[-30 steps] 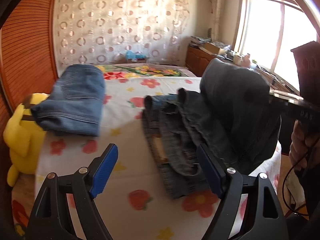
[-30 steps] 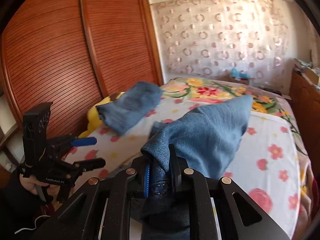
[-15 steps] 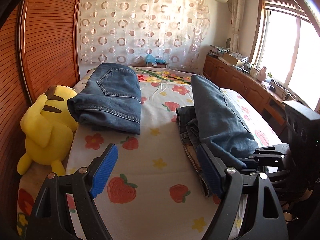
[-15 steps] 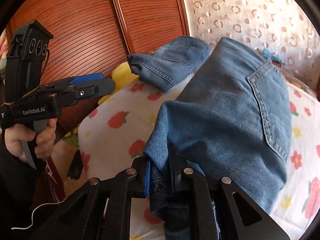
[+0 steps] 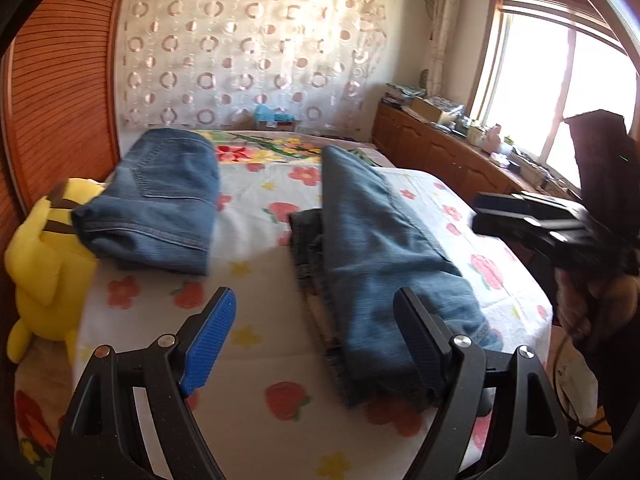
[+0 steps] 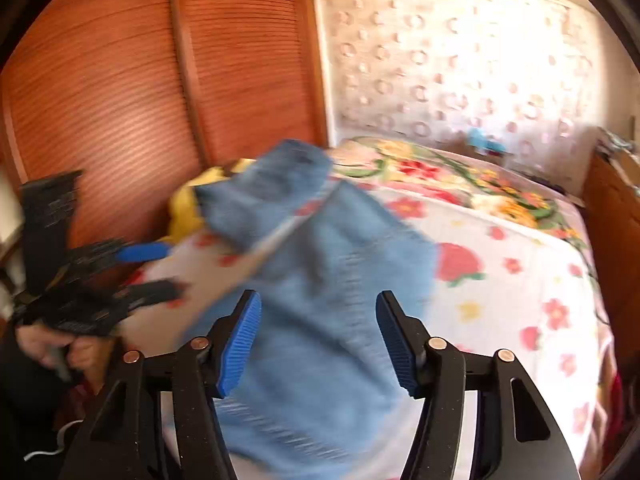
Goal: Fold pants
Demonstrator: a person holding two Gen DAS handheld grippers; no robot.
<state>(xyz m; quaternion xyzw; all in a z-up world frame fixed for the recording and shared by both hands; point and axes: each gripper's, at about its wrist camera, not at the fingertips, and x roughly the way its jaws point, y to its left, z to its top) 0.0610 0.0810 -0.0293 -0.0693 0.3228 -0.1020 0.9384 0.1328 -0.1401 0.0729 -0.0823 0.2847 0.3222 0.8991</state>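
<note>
Floral bedding (image 5: 256, 264) covers a bed set against slatted wooden wardrobe doors (image 6: 120, 80), and two pairs of jeans lie on it. One pair, the folded jeans (image 5: 160, 204), sits beside a yellow plush toy (image 5: 44, 264). The other, the blue jeans (image 5: 384, 256), lies doubled lengthwise near the bed's foot, darker layers showing along one edge. The left gripper (image 5: 316, 344) hangs over the bedding, fingers spread wide and empty; the right gripper (image 6: 318, 336) likewise gapes above the blurred denim.

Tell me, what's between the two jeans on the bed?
Only bare flowery bedsheet lies between the folded jeans and the other jeans, in the left wrist view.
</note>
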